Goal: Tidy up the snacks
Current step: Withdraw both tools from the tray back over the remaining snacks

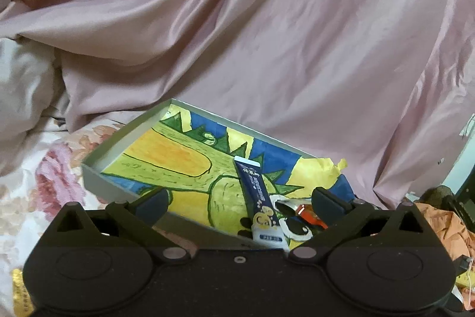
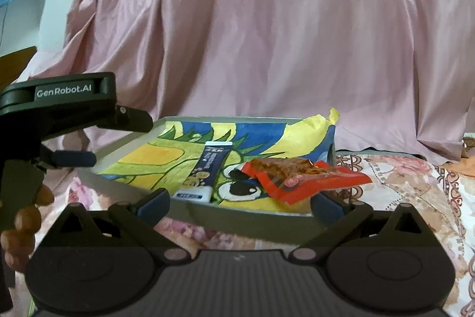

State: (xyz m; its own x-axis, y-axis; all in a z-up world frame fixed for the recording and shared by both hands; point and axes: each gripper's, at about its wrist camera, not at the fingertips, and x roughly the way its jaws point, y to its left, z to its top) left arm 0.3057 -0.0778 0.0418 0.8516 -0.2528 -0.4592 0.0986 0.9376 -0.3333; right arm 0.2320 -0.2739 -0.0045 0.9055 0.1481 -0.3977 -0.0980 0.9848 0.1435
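Observation:
A shallow grey box (image 1: 98,177) lined with a bright cartoon drawing lies on the bed; it also shows in the right wrist view (image 2: 124,186). A dark blue snack stick (image 1: 261,198) lies inside it, also seen from the right (image 2: 207,168). A red snack packet (image 2: 299,174) lies over the box's near right corner; only its tip (image 1: 308,216) shows in the left wrist view. My left gripper (image 1: 240,207) is open above the box's near edge, empty. It also appears from the side in the right wrist view (image 2: 98,138). My right gripper (image 2: 240,207) is open, its right finger just under the red packet.
A pink satin sheet (image 1: 267,34) drapes behind the box. The bed has a floral cover (image 2: 415,192). A pale quilt (image 1: 23,85) lies at the left. Orange cloth (image 1: 445,228) and a yellow packet (image 1: 19,293) lie at the edges.

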